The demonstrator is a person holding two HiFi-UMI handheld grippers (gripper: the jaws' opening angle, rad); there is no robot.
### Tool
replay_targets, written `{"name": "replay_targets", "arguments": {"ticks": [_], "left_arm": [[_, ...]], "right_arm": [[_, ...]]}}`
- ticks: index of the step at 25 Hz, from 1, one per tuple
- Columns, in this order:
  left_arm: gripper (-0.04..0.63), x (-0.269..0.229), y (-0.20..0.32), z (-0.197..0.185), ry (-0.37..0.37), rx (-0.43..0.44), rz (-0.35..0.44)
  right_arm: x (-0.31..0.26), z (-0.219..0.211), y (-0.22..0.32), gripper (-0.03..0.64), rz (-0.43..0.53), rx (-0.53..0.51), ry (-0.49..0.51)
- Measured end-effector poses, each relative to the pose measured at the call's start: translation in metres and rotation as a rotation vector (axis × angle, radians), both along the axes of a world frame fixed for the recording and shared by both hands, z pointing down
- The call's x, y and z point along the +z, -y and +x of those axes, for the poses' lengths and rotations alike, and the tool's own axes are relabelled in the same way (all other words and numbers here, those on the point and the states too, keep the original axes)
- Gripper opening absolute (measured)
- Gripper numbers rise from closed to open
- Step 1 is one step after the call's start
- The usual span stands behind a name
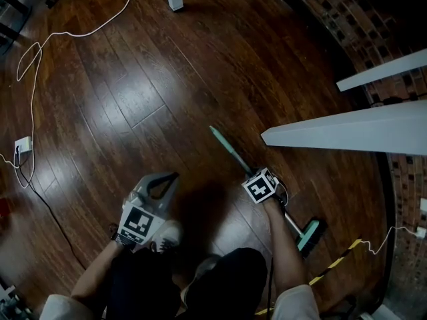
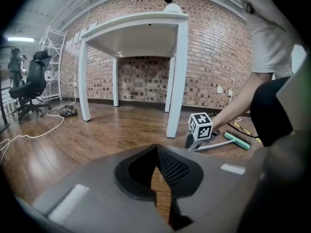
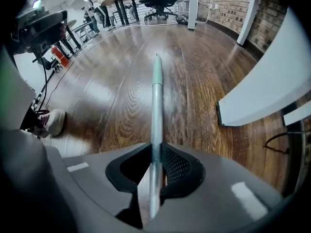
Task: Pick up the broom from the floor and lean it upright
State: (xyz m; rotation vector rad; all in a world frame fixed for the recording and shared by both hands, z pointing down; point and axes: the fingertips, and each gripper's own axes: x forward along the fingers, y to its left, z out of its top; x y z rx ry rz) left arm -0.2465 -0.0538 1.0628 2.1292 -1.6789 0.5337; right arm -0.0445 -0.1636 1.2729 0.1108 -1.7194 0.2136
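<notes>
The broom (image 1: pixel 230 151) lies on the wooden floor, its green-tipped handle pointing up-left and its teal brush head (image 1: pixel 310 235) at the lower right. My right gripper (image 1: pixel 259 180) points straight down over the handle's middle. In the right gripper view the grey handle (image 3: pixel 156 96) runs between the jaws, and the right gripper (image 3: pixel 155 152) is shut on it with both pads against the shaft. The left gripper (image 1: pixel 170 177) hovers to the left of the broom, shut and holding nothing (image 2: pixel 156 149). From the left gripper view the brush head (image 2: pixel 237 141) shows beyond the right gripper's marker cube (image 2: pixel 200 125).
A white table (image 1: pixel 347 129) stands right beside the broom, with its leg (image 2: pixel 176 81) near the handle and a brick wall (image 1: pixel 347 32) behind it. A white cable (image 1: pixel 33 79) loops across the floor at the left. Yellow-black tape (image 1: pixel 333 265) and my shoe (image 1: pixel 167 235) lie close by.
</notes>
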Motion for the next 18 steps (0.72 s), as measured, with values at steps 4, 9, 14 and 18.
{"name": "replay_targets", "arguments": {"ticks": [4,9,14,18], "left_arm": [[0.001,-0.006,-0.005,0.008,-0.027,0.012,-0.010],[0.000,-0.027,-0.013,0.016,-0.047,0.013,-0.034],[0.000,-0.072,-0.012,0.028,-0.067,0.046,-0.042],[0.000,-0.145,-0.003,0.041,-0.067,0.080,-0.020]], "right_arm": [[-0.022,0.003,-0.006,0.084,0.023,-0.003,0.019],[-0.065,0.010,-0.013,0.084,0.049,0.006,0.058],[-0.123,0.023,-0.014,0.084,0.084,0.014,0.098],[-0.185,0.043,-0.014,0.084,0.150,0.035,0.133]]}}
